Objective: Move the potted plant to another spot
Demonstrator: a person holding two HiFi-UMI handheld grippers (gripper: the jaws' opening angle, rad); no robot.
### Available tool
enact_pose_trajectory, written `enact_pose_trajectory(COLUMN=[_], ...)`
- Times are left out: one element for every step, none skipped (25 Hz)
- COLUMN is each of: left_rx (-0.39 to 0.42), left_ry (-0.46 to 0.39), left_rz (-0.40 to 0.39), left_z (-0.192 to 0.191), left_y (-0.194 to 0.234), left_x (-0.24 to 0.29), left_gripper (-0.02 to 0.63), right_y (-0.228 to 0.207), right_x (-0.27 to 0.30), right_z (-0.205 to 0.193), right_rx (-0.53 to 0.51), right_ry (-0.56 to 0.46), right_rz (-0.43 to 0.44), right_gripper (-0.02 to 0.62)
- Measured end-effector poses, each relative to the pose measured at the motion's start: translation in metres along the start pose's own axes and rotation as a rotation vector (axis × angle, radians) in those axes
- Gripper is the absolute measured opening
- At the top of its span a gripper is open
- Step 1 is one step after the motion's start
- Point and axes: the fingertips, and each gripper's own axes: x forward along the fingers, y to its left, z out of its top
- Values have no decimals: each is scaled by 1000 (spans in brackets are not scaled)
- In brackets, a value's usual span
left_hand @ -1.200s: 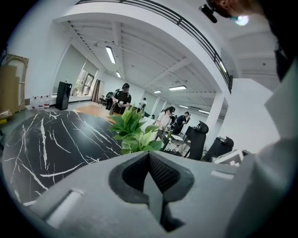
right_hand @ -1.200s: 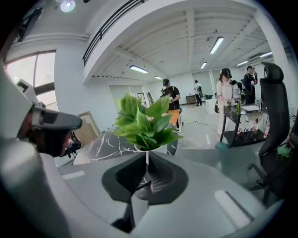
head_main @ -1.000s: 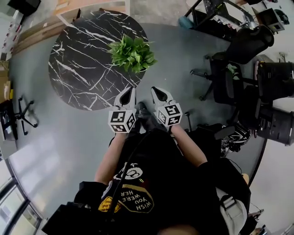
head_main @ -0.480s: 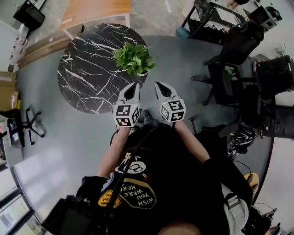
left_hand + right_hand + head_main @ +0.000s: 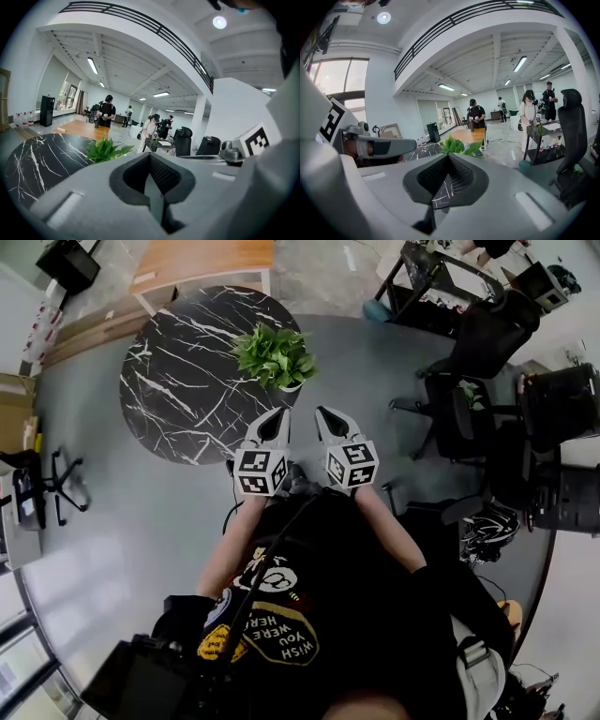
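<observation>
The plant (image 5: 275,355) stands on the table (image 5: 169,390), just beyond the left gripper (image 5: 277,416) and right gripper (image 5: 324,414), both closed and empty.

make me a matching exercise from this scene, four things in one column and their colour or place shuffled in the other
1 potted plant
2 round table
3 office chair
4 wooden table

a black with white veins
b brown top, beyond the round table
c green, on the round table's right side
d all black, far right of the plant

Pairs: 1-c, 2-a, 3-d, 4-b
</observation>
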Motion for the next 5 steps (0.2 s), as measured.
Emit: enact_pose_trajectory(left_rx=[1,2,4,6,7], left_ry=[0,0,-1,-2,-3], left_rz=[0,1,1,1,1], left_z=[0,-1,0,0,0], left_y=[-1,-2,-2,-3,-4], left_x=[0,0,1,1,1], left_gripper=[3,3,3,3,3], right_y=[0,0,0,0,0], right_x=[0,0,0,1,1], right_z=[0,0,1,1,2], right_rx=[1,1,0,-2,-4], right_ry=[0,-1,-1,-2,-2], right_rz=[3,6,9,12,16], right_gripper=[2,2,2,2,2])
